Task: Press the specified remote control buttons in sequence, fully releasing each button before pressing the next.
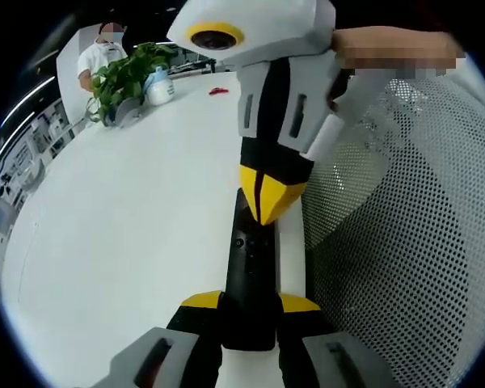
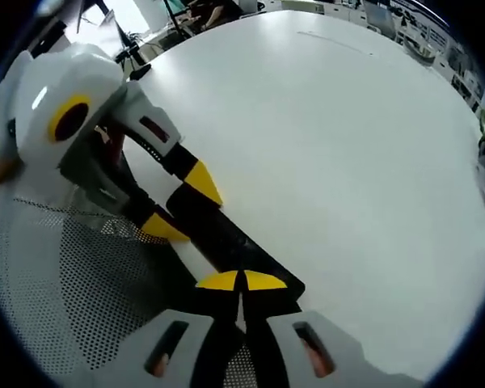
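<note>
A slim black remote (image 1: 249,267) lies lengthwise along the white table's edge. My left gripper (image 1: 250,303) is shut on its near end, one yellow tip on each side. My right gripper (image 1: 264,198) comes down from above with its yellow tips shut together, and they touch the remote's top face further along. In the right gripper view, the right gripper (image 2: 242,280) rests tips together on the remote (image 2: 226,238). There the left gripper (image 2: 182,206) reaches in from the left and clamps the remote's other end.
The white table (image 1: 129,210) stretches far ahead. At its far end stand a green plant (image 1: 125,77), a white bottle (image 1: 160,86) and a small red item (image 1: 218,90), with a person (image 1: 101,52) behind them. A white mesh chair back (image 1: 404,234) is close beside the remote.
</note>
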